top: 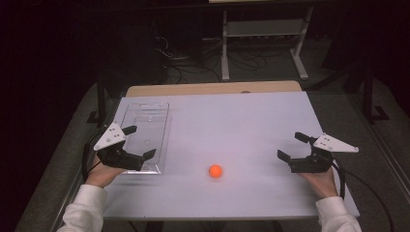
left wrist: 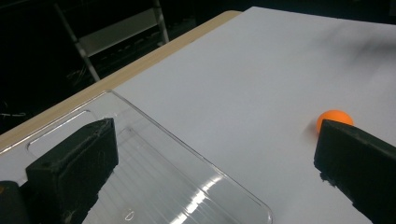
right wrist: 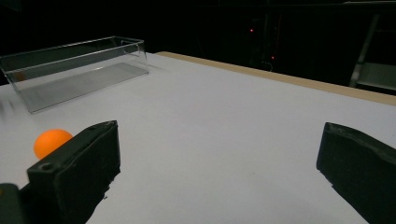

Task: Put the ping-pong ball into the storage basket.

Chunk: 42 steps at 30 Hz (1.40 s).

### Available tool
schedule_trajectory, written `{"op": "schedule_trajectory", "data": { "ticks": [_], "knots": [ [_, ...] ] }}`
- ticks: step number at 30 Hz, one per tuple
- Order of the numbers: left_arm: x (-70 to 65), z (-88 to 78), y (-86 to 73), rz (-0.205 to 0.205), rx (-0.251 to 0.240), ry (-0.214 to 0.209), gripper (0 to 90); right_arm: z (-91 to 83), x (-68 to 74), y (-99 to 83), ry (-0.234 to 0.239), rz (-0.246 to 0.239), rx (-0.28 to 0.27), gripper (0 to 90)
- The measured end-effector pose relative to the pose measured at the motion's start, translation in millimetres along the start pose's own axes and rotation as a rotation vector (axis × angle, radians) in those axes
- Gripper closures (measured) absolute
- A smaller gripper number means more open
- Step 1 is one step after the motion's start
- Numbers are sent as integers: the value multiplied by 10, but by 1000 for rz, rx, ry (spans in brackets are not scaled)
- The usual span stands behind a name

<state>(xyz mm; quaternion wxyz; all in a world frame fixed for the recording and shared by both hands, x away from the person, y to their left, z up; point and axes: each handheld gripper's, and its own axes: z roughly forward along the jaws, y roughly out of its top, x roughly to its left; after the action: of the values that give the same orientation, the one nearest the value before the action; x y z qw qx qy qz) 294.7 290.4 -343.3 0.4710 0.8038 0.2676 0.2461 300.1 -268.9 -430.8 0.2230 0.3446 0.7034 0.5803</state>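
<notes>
An orange ball (top: 215, 170) lies on the white table near its front edge, between the two hands. A clear plastic tray (top: 145, 135) sits at the left of the table. My left gripper (top: 139, 142) hovers open over the tray's near end, nothing between its fingers. My right gripper (top: 292, 146) stands open at the right side, well apart from the ball. In the left gripper view the ball (left wrist: 333, 119) peeks from behind the right jaw, and the tray (left wrist: 187, 177) lies below. In the right gripper view the ball (right wrist: 50, 141) shows behind the left jaw, with the tray (right wrist: 74, 70) far off.
The white table (top: 241, 121) has a bare wooden strip (top: 212, 88) along its far edge. Beyond it, a white metal frame (top: 263, 38) and cables stand on the dark floor. Wide free surface lies between tray and right gripper.
</notes>
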Motion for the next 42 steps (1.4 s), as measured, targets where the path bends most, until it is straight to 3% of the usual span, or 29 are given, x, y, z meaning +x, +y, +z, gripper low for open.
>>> {"op": "schedule_trajectory", "data": {
  "ticks": [17, 24, 30, 42],
  "knots": [
    [-60, 49, 337, 82, 16, -52, 0, -10, -1, -3, -2, -1, -1, 0],
    [-78, 117, 410, 103, 37, -72, 0, -9, -1, -4, -1, -2, -2, 0],
    [-130, 153, 470, 128, 51, -115, 0, -13, 3, -4, 1, -1, 0, 0],
    [-197, 265, 597, 171, 84, -138, 0, -4, 17, -7, 4, -5, 5, 0]
  ]
}}
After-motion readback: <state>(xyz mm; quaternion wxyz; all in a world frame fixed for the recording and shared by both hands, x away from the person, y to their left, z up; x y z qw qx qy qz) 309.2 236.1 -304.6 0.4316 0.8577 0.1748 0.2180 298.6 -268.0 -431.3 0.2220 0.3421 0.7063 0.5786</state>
